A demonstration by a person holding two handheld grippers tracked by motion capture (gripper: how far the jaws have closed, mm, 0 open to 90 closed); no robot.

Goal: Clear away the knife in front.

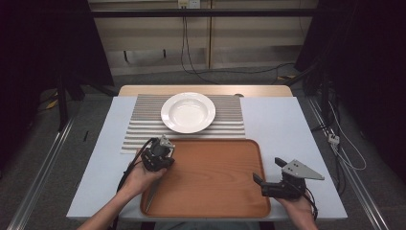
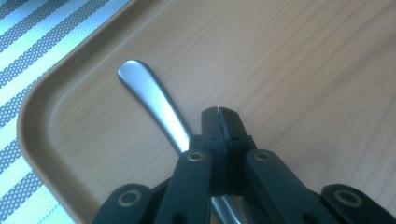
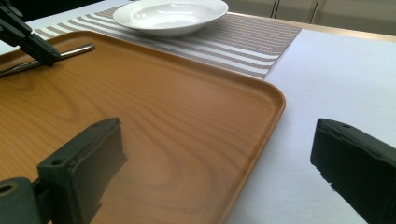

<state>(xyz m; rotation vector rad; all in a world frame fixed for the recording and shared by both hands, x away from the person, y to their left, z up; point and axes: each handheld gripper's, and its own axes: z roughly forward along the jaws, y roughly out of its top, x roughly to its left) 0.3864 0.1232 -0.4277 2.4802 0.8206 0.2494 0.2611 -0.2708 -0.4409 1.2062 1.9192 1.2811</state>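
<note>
Wooden tray (image 1: 210, 182) lies at the near edge of the white table (image 1: 282, 124), with its far edge just beside a striped placemat (image 1: 143, 127). A white plate (image 1: 187, 112) sits on the placemat, toward the far edge of the table.

Left gripper (image 1: 162, 152) is over the tray's far-left corner, held in the person's left hand (image 1: 139, 179). In the left gripper view its jaws are pressed together, tips (image 2: 218, 114) down close to the tray floor. A metal utensil handle (image 2: 152, 100) lies on the tray beside and partly under the jaws, its rounded end pointing to the tray's corner. Whether the jaws pinch the handle I cannot tell; the tips look closed beside it rather than around it.

Right gripper (image 1: 268, 173) hovers at the tray's near-right corner, held in the right hand (image 1: 299, 208). Its jaws stand wide apart with nothing between them; one over the tray, the other over the bare table.
</note>
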